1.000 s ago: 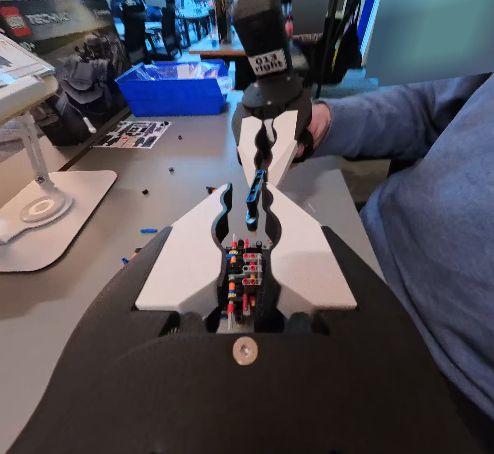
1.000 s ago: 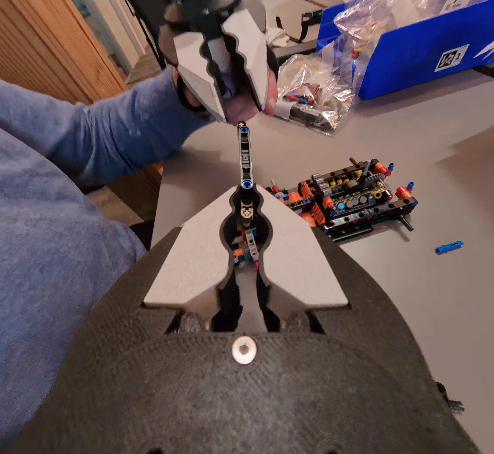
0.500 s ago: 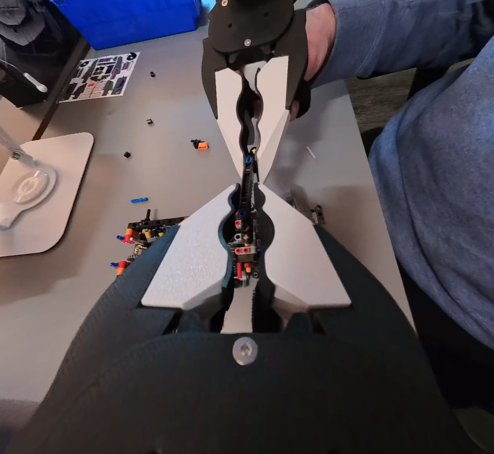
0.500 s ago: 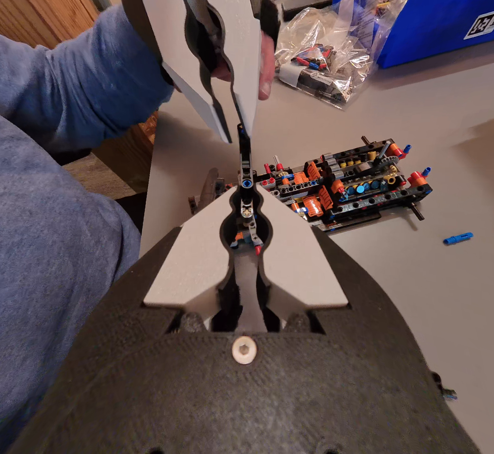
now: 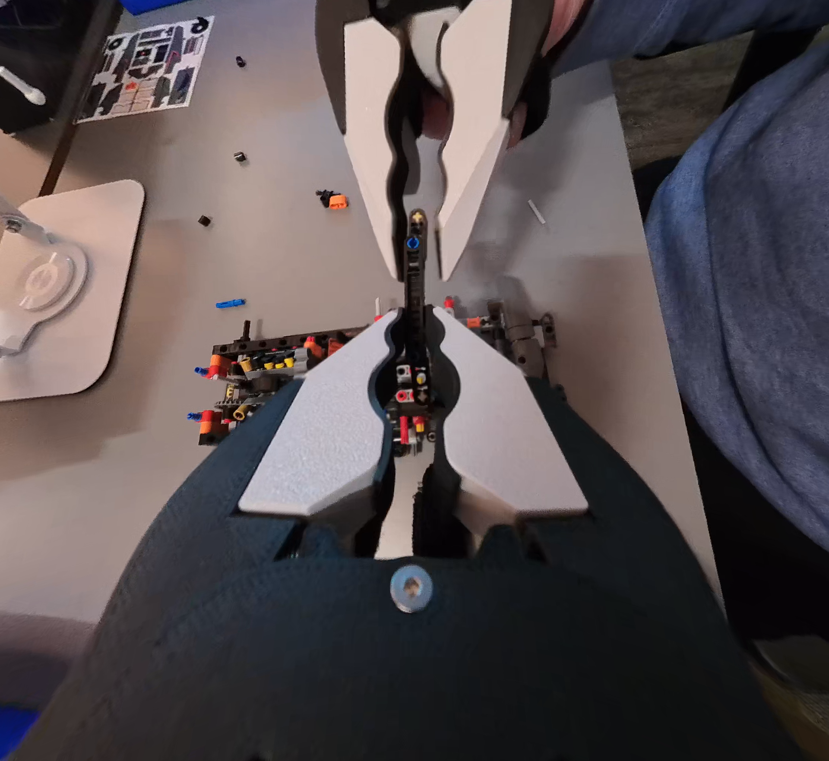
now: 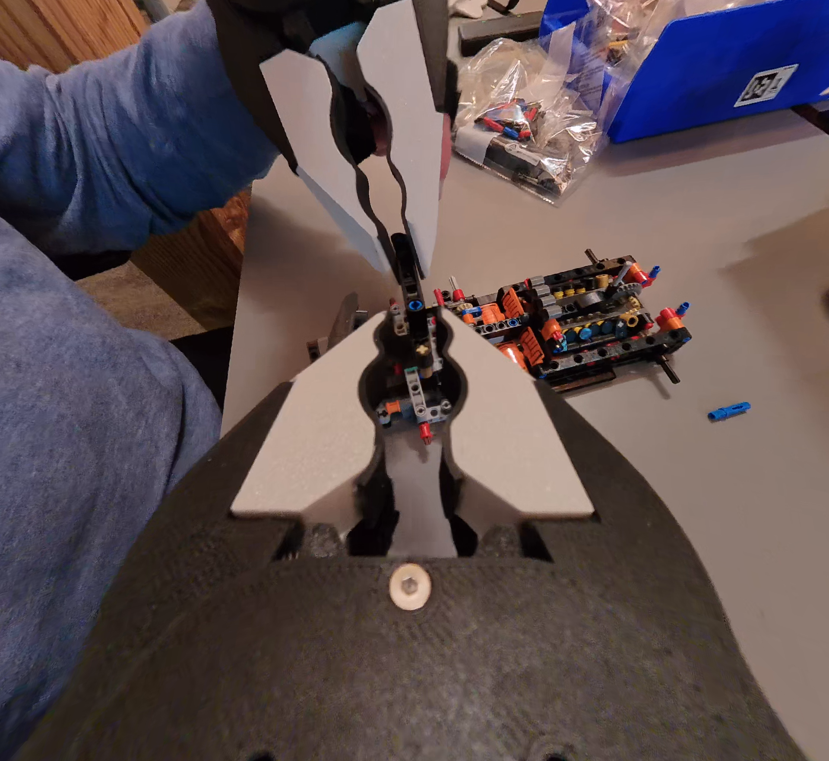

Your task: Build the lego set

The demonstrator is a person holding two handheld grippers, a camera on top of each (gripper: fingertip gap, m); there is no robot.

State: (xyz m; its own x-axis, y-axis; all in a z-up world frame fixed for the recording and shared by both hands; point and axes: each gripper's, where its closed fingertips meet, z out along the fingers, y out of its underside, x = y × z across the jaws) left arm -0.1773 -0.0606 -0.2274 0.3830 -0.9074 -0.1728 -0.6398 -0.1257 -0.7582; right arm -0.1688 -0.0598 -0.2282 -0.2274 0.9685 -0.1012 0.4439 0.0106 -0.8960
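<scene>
Two grippers on one black beam (image 5: 415, 282), held above the worktop's (image 5: 278, 246) near edge: left gripper (image 5: 415, 318) clamped on it, right gripper (image 5: 417, 277) tips narrowly straddling its far end. Lego chassis (image 6: 578, 331) mid-worktop.

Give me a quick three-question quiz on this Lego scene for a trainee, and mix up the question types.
1. True or false: the built chassis is lifted off the table.
2. What lies loose to the right of the chassis? A) orange wheel B) blue pin C) yellow gear
3. Fill in: the black beam is clamped by ___ grippers.

Key:
1. False. It rests on the table.
2. B.
3. Two: the left gripper and the right gripper, one at each end.
</scene>
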